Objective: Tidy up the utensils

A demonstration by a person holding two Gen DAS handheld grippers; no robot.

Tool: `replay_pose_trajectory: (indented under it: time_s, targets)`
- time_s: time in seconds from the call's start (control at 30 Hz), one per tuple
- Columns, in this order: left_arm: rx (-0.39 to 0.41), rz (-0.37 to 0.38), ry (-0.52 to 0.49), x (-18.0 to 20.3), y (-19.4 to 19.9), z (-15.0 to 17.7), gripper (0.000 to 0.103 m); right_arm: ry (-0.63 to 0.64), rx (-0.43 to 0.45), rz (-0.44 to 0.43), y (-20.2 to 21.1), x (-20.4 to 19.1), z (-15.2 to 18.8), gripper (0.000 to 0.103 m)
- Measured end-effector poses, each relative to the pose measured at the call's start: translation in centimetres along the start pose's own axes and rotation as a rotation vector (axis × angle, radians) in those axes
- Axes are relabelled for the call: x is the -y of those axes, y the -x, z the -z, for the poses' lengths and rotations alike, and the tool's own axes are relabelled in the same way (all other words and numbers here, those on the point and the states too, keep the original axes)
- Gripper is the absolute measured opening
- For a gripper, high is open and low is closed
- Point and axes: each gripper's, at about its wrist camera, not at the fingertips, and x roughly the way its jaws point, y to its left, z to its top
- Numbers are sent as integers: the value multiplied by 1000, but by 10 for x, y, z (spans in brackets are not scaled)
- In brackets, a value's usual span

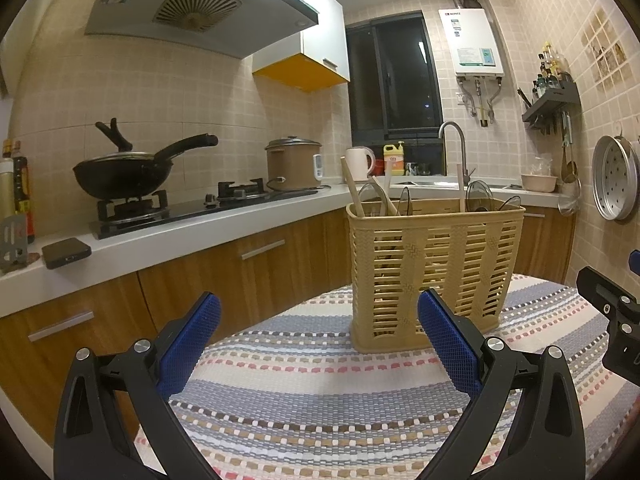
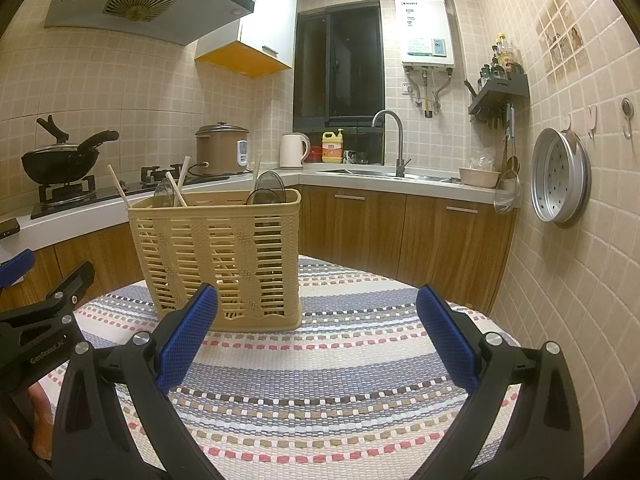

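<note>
A tan slatted plastic utensil basket (image 1: 434, 276) stands upright on the striped woven table mat (image 1: 312, 392). It holds several wooden chopsticks (image 1: 352, 192) and dark translucent spoons (image 1: 478, 196). My left gripper (image 1: 318, 320) is open and empty, just in front of the basket. In the right wrist view the basket (image 2: 216, 256) is ahead to the left, with chopsticks (image 2: 120, 190) and spoons (image 2: 270, 188) sticking out. My right gripper (image 2: 316, 316) is open and empty above the mat (image 2: 340, 380). The left gripper's black body (image 2: 44, 320) shows at the left edge.
A white counter (image 1: 192, 228) runs along the left with a black wok (image 1: 120, 176), gas hob, rice cooker (image 1: 294, 164) and a phone (image 1: 66, 252). A sink with faucet (image 2: 394, 140) is at the back. A metal steamer tray (image 2: 560, 176) hangs on the right wall.
</note>
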Motion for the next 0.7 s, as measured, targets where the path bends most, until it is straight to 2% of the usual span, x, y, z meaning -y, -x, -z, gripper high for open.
replay_pose_trajectory:
  time_s: [0.7]
  targets:
    - [-7, 4, 0, 2, -1, 1, 95, 0, -1, -1, -1, 1, 0, 95]
